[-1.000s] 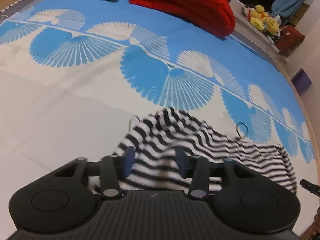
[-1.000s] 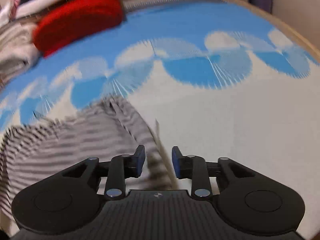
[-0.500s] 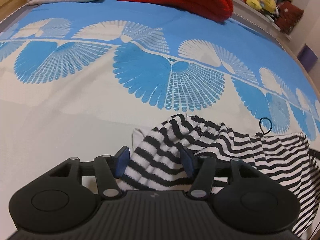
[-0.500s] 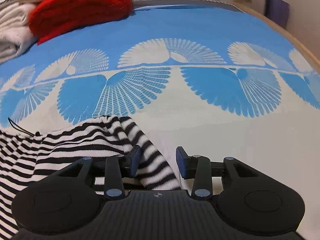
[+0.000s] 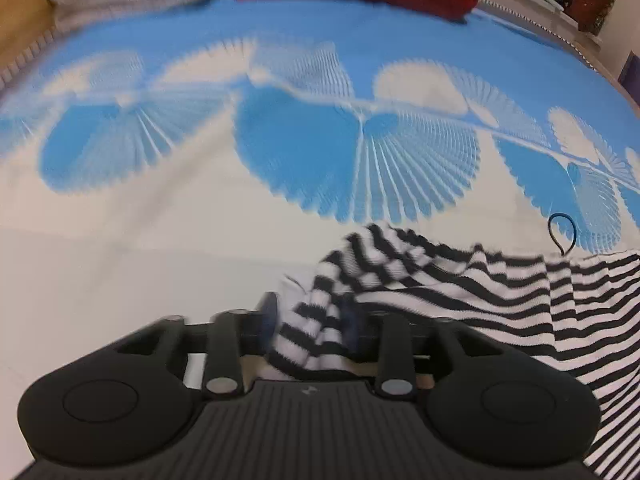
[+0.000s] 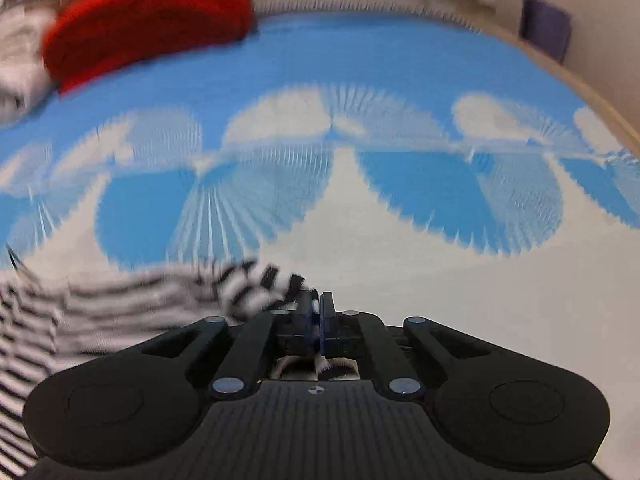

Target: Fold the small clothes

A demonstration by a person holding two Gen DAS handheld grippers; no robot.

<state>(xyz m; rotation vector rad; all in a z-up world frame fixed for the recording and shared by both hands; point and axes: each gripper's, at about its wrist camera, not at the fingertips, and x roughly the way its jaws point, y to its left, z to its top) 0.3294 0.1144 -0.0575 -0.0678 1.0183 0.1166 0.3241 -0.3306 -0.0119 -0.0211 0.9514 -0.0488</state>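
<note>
The right gripper (image 6: 316, 307) had its blue pads pressed together on a corner of the black-and-white striped knit garment (image 6: 132, 300), which trailed off to its left. The left gripper (image 5: 310, 316) had its fingers partly spread, with a bunched fold of the same garment (image 5: 460, 280) lying between them; whether they truly pinched it could not be told (the view was blurred). From there the cloth ran to the right, so its long axis lay stretched between the two grippers, each at one end. It rested on the blue-and-white fan-patterned bedspread (image 5: 280, 152), near the grippers. A red knitted bundle (image 6: 152, 16) lay well beyond.
</note>
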